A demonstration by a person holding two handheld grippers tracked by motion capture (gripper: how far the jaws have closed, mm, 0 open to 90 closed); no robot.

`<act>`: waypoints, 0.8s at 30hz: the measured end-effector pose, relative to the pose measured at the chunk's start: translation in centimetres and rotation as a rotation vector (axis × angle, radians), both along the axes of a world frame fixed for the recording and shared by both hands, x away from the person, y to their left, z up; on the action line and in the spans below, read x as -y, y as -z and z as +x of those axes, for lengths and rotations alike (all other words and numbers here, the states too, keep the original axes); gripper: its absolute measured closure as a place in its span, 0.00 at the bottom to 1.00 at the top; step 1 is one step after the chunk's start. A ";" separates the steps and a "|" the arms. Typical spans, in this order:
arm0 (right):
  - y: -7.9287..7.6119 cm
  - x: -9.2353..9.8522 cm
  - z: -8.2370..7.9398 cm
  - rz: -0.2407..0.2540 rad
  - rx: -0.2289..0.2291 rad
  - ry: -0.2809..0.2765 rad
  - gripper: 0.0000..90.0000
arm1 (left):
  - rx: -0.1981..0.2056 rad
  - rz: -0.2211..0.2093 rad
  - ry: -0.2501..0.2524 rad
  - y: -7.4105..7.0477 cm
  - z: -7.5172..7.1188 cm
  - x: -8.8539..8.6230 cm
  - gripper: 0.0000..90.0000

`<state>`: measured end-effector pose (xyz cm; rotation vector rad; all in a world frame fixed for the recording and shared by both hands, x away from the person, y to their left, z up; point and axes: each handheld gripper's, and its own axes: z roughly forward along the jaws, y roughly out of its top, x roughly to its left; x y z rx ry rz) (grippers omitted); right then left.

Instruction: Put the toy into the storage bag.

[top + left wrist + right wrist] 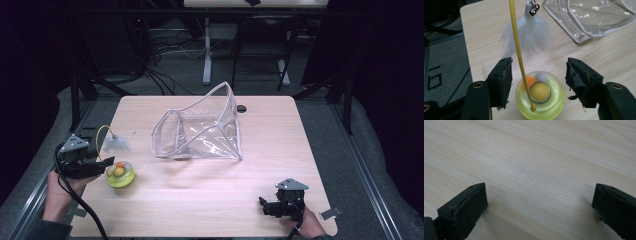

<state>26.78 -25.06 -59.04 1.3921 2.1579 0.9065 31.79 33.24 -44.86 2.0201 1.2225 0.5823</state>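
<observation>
Left gripper [537,82] straddles the yellow-green cat toy base [539,98] at the table's [210,200] near-left edge, jaws part-closed around it, pads not yet touching. The yellow wand [518,50] with white feather [531,35] arcs up from the base. Clear zip pouch [200,131] stands open mid-table, likely the destination. Right gripper [539,207] waits near-right, jaws wide, empty.

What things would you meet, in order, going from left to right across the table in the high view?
left gripper → yellow-green toy dome → clear plastic pouch → right gripper
</observation>
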 end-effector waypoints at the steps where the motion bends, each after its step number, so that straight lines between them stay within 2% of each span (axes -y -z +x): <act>1: 0.0 0.0 0.0 0.000 -0.002 0.000 0.00 | -0.004 0.003 0.007 0.0 0.0 0.0 0.50; 7: 0.0 0.0 0.0 0.000 0.000 -0.001 0.00 | -0.016 0.007 0.029 -0.1 0.3 -0.2 0.64; 13: 0.0 0.0 0.0 -0.002 0.000 0.000 0.00 | -0.012 -0.005 0.028 -0.1 0.2 -0.4 0.85; 20: 0.0 0.0 0.0 0.000 -0.001 0.000 0.00 | -0.008 -0.009 0.006 -0.1 0.3 -0.6 0.96; 24: 0.0 0.0 0.0 -0.001 0.000 0.001 0.00 | -0.012 0.008 0.004 -0.1 0.3 -0.4 0.98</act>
